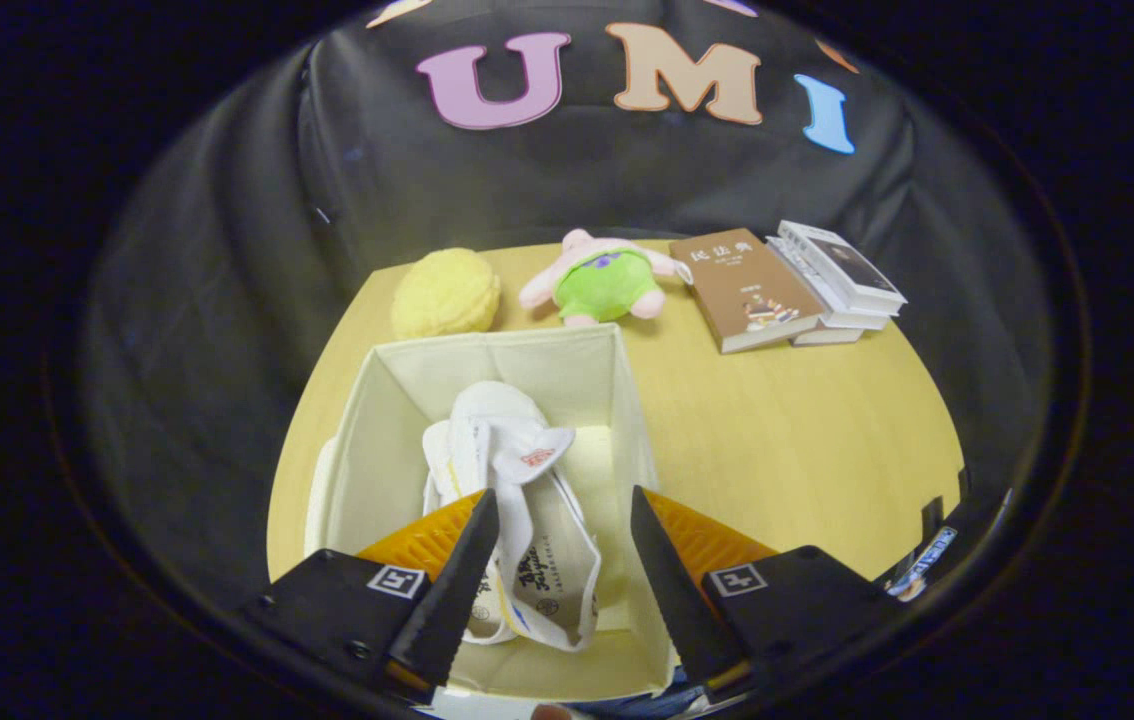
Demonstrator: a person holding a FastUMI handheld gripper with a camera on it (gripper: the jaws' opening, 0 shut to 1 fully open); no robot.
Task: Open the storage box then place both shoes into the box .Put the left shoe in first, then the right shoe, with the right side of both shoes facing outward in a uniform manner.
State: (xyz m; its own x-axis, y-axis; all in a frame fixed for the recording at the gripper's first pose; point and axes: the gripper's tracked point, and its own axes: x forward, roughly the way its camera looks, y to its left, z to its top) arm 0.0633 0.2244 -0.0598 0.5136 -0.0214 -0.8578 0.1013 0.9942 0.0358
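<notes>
An open cream fabric storage box [529, 362] stands on the wooden table [807, 440], right under my fingers. A white shoe [512, 470] lies inside it, lengthwise, with its tongue sticking up and its opening toward me. More white shows against the shoe's left side; I cannot tell whether that is a second shoe. My gripper [563, 495] hovers over the near half of the box, open. The left finger overlaps the shoe's edge. A gap separates the right finger from the shoe, and that finger stands over the box's right wall.
Beyond the box, at the table's far edge, sit a round yellow plush [445, 292] and a pink and green plush toy [602, 280]. Right of them lie a brown book [747, 290] and a small stack of white books [842, 275]. Bare tabletop stretches right of the box.
</notes>
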